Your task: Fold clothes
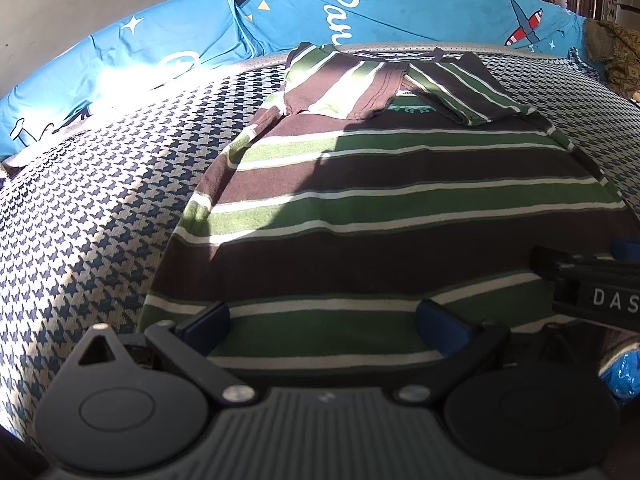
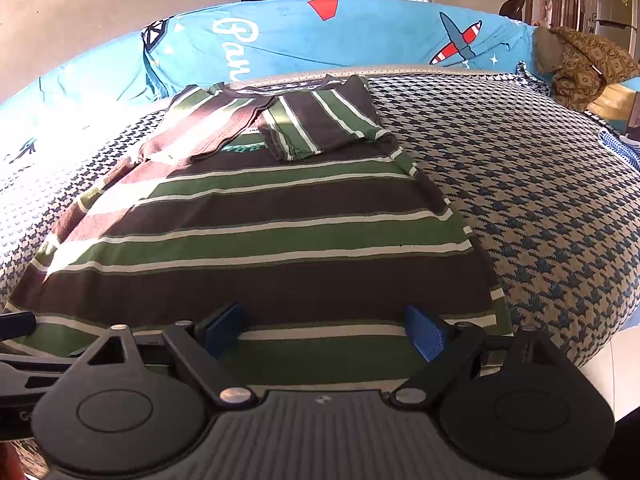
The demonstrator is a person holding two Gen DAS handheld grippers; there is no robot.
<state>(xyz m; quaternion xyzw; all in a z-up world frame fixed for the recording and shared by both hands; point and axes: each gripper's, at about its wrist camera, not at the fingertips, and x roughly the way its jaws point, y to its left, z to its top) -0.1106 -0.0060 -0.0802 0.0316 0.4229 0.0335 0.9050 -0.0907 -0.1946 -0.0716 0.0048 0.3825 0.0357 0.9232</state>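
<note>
The shirt (image 1: 380,216) lies lengthwise, collar away, hem nearest both wide-open grippers: left (image 1: 324,320), right (image 2: 324,330).

One striped shirt (image 2: 260,240), two grippers, one houndstooth cover (image 2: 540,200), one blue sheet (image 2: 380,36).

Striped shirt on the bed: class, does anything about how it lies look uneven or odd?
Slightly. On the striped shirt, the left sleeve folds across further than the right sleeve, overlapping it unevenly. Otherwise it lies flat.
</note>
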